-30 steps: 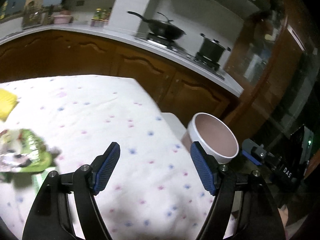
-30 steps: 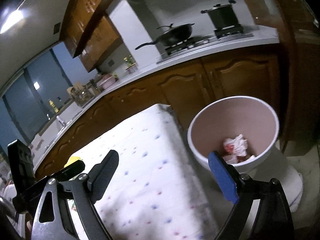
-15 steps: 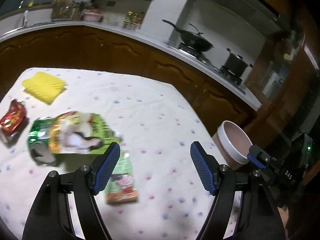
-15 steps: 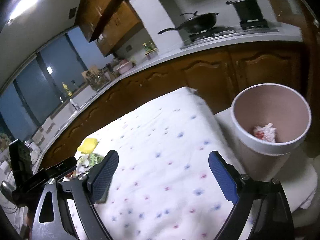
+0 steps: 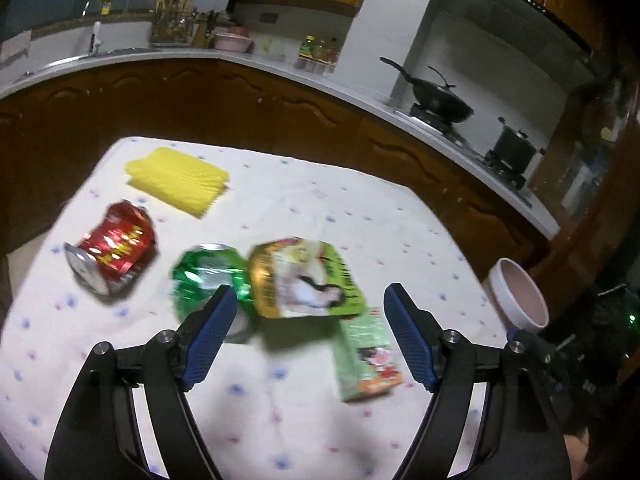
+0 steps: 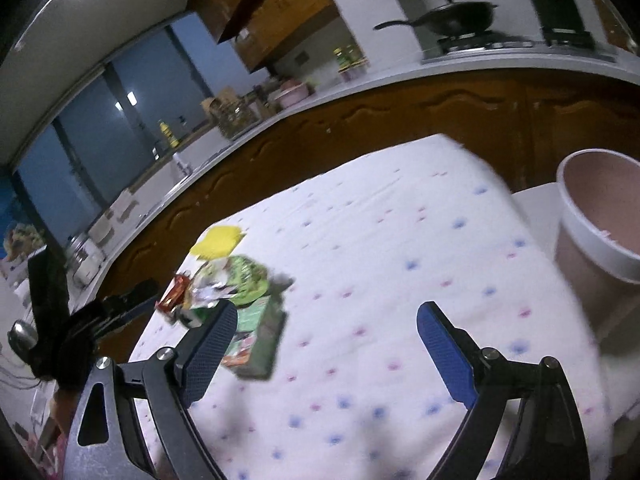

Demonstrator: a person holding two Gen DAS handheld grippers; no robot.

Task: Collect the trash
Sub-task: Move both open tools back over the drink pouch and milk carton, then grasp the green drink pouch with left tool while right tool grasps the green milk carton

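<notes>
Trash lies on the dotted tablecloth (image 5: 304, 208): a crushed red can (image 5: 112, 246), a crushed green can (image 5: 206, 280), a green snack bag (image 5: 304, 280), a small green carton (image 5: 366, 352) and a yellow foam sleeve (image 5: 178, 176). My left gripper (image 5: 308, 336) is open and empty, just above the bag and carton. My right gripper (image 6: 324, 352) is open and empty over the cloth, to the right of the carton (image 6: 256, 336) and bag (image 6: 244, 280). The white bin (image 6: 600, 228) stands off the table's right edge and also shows in the left wrist view (image 5: 520, 294).
Wooden cabinets and a white counter (image 5: 360, 88) run behind the table, with a wok (image 5: 436, 104) and a pot (image 5: 514, 150) on the stove. The left gripper's body (image 6: 60, 320) shows at the left of the right wrist view.
Both grippers have swung left from the bin toward the trash pile. The cans, bag and carton have come into view in front of the left gripper. Both stay open.
</notes>
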